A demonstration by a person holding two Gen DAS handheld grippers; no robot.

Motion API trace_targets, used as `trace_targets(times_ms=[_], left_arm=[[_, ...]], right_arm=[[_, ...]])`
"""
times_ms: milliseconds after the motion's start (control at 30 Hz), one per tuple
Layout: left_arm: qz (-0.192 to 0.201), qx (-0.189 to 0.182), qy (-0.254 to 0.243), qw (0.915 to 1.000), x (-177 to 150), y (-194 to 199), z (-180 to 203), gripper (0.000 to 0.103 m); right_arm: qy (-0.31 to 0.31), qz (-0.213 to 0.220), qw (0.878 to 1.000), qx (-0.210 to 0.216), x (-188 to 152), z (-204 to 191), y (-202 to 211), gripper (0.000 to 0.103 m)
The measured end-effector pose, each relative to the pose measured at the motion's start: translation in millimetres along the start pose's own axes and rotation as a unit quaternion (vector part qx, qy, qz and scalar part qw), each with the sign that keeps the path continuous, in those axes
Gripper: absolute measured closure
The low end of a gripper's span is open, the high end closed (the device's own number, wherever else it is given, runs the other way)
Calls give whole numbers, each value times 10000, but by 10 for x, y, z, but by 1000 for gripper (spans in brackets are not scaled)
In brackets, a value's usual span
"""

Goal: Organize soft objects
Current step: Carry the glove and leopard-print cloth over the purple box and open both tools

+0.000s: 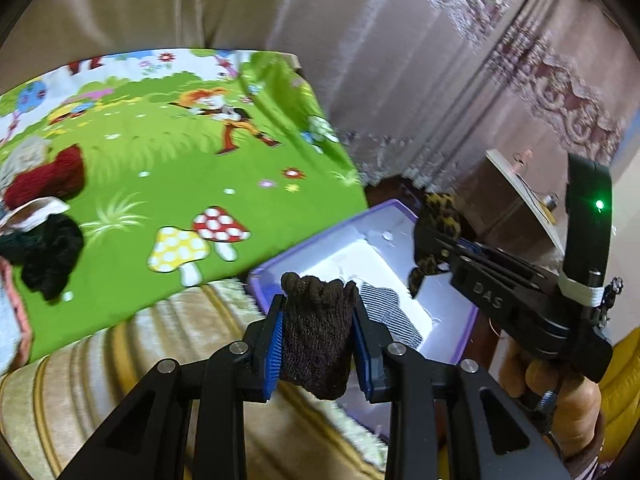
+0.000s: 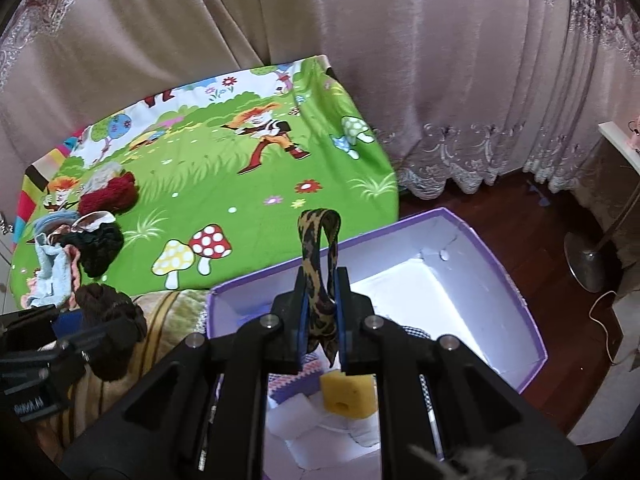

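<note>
The left tongs (image 1: 318, 344) are clamped on a dark brown knitted glove (image 1: 316, 332), which stands upright between the blue pads with its stubby finger ends poking above them and its cuff end hanging below; its long axis runs straight along the tongs. The glove hangs over the near edge of the bed, just beside the near left corner of a purple box (image 1: 456, 354) with a white inside. The right tongs (image 2: 320, 320) are closed tight on a leopard-print fabric band (image 2: 318, 264), folded into a narrow loop that rises past the tips and trails down behind them; its length also follows the tongs. This band hangs over the open box (image 2: 500, 276), near its left wall. Inside the box lie a striped cloth (image 1: 384, 308), a yellow sponge (image 2: 344, 394) and some white soft pieces (image 2: 296, 412). The box sits on a dark wooden floor (image 2: 492, 208) against the bed's edge, where a cream striped blanket (image 1: 120, 360) shows. A green cartoon sheet (image 1: 180, 184) with mushrooms covers the bed; near its far left edge is a pile of other soft things, among them a red knit (image 1: 48, 180), a black fuzzy piece (image 1: 52, 256) and a pale blue cloth (image 2: 50, 276). A mauve curtain (image 2: 400, 60) hangs behind. A hand (image 1: 560, 396) grips the right tool's handle.
</note>
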State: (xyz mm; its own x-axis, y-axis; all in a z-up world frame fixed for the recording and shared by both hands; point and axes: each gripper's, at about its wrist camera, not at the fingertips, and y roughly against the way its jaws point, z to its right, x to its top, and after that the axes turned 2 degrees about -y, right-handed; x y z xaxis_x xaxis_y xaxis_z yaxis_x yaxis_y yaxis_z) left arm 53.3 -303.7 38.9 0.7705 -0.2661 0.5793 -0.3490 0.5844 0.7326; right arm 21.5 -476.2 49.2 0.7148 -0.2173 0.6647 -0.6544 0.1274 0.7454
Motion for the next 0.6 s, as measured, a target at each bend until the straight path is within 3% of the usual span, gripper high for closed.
trace_targets(times_ms=[133,233,300,367,600], left_arm=[[-86,-221,-220,9995,23,-101,154,68],[-253,-388,-276,9985,18,-171,206,53],[-256,-398,-261,9985,5,-170,204,44],[-216,-413,-199,9987,8,-146,184,37],[-82,-250,-49,9996,17,-62,114,36]], right_arm=[[-4,44,9999,-126,5,25,19,89],[-51,37,9998,-214,20,58,19,87],[-103,23,9997,-209,20,79,20,79],[-141,33,9997,-219,14,94,25,61],[-134,143,9997,-157,24,61,81,38]])
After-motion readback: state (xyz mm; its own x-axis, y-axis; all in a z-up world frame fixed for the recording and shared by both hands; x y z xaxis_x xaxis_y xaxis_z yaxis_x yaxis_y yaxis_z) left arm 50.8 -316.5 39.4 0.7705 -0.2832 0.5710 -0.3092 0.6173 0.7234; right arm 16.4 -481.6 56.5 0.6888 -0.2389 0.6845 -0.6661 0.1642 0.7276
